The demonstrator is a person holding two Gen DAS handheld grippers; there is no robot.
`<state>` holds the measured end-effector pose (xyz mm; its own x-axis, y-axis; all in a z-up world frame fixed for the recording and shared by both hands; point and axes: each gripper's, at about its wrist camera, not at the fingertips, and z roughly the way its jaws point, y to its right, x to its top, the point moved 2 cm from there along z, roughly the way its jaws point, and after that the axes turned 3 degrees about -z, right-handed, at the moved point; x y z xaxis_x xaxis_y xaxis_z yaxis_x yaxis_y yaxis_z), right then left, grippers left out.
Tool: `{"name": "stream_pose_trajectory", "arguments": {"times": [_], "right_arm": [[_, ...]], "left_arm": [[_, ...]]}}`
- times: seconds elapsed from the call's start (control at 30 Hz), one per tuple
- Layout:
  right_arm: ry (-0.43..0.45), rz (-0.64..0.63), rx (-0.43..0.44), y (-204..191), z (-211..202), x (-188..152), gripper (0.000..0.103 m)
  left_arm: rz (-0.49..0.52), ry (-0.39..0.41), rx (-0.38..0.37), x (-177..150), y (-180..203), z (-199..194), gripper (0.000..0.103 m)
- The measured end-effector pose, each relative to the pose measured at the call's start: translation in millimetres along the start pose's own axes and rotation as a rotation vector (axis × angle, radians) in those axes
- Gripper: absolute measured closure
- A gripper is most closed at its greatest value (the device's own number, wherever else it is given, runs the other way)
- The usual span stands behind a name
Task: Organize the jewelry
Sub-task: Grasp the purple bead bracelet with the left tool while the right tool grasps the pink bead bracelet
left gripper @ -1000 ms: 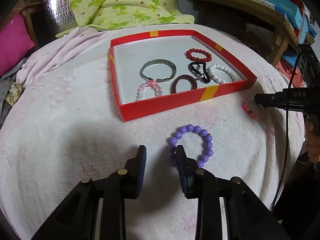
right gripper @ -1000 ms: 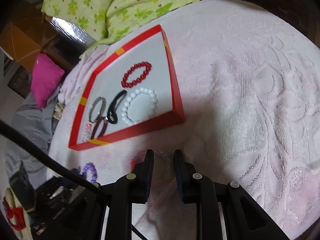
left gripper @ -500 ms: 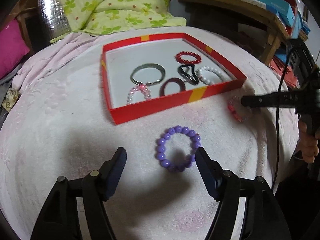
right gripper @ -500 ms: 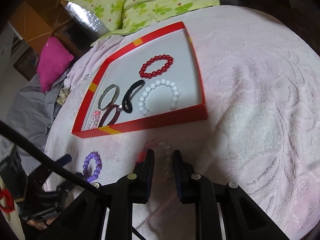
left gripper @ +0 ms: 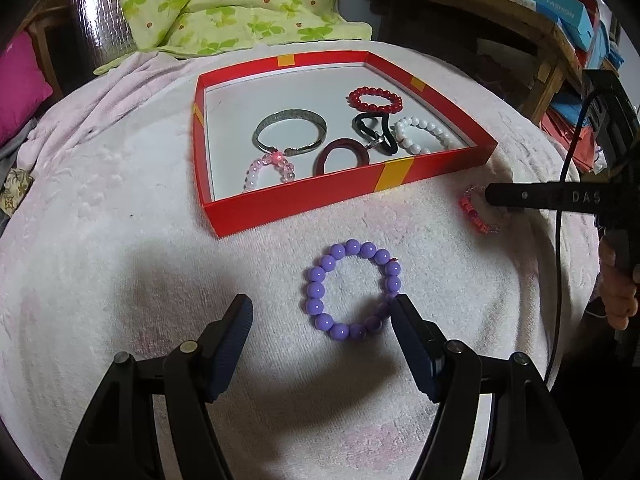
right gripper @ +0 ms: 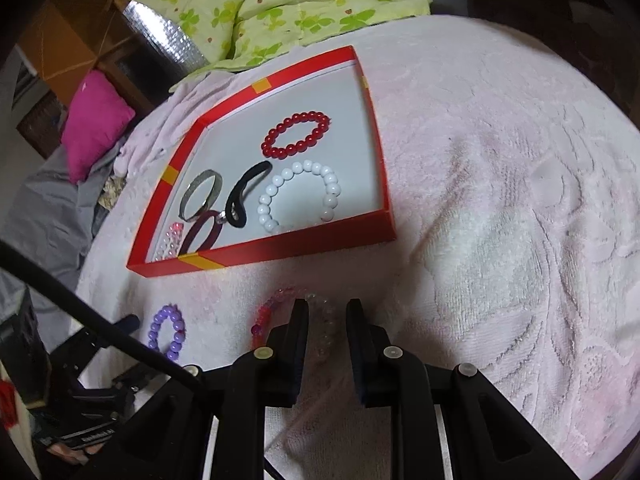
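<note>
A purple bead bracelet (left gripper: 352, 289) lies flat on the pink towel, just ahead of my open left gripper (left gripper: 325, 309); its near right beads touch the right finger. It also shows in the right wrist view (right gripper: 168, 332). My right gripper (right gripper: 327, 307) stands narrowly parted over a red-and-clear bead bracelet (right gripper: 269, 313), whose clear beads lie between the fingers. The same bracelet shows in the left wrist view (left gripper: 474, 211) at the right gripper's tip (left gripper: 490, 195). A red tray (left gripper: 280, 204) holds several bracelets and bangles.
The tray (right gripper: 280, 250) holds a red bead bracelet (right gripper: 297, 134), a white bead bracelet (right gripper: 301, 195), a black hair tie (right gripper: 244, 196), a metal bangle (left gripper: 290, 132) and others. A green quilt (left gripper: 224, 4) lies behind. A wooden shelf (left gripper: 520, 20) stands at the right.
My left gripper opened wide, let go of the purple bracelet and drew back a little. My right gripper closed in around the red-and-clear bracelet on the towel.
</note>
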<state>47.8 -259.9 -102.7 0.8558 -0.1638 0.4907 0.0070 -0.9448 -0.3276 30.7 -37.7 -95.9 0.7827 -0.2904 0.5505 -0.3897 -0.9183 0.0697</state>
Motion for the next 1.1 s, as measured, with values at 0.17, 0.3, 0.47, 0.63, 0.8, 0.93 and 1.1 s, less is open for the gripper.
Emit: {"name": "stream_pose_trajectory", "arguments": {"times": [0.17,0.3,0.47,0.63,0.8,0.93,1.1], "right_arm": [[0.011,-0.085,-0.026,-14.0,2.8,-4.1,0.089],[0.009,-0.118,-0.018,-21.2,4.1,-5.9,0.092],[-0.003,-0.111,-0.015,-19.8,6.0,-6.5,0.092],[-0.004,-0.11,-0.02,-19.5,7.8,-7.0,0.091],[-0.001,-0.129,-0.04,-22.4,9.1,-7.5,0.091],[0.003,-0.137,-0.056,-24.2,9.2,-7.3,0.091],[0.019,-0.169,-0.097,-31.2,10.5,-7.7,0.093]], "left_arm": [[-0.004,-0.015,-0.014,-0.6,1.3,3.2,0.031],[0.005,-0.012,-0.026,-0.4,6.0,3.1,0.031],[0.002,-0.006,-0.024,0.7,7.9,6.0,0.031],[-0.004,0.006,-0.017,1.1,8.9,8.6,0.031],[0.002,0.012,-0.014,2.0,11.6,10.4,0.045],[-0.002,0.018,-0.003,2.9,10.4,11.0,0.055],[0.002,0.025,0.007,5.5,10.5,11.5,0.067]]}}
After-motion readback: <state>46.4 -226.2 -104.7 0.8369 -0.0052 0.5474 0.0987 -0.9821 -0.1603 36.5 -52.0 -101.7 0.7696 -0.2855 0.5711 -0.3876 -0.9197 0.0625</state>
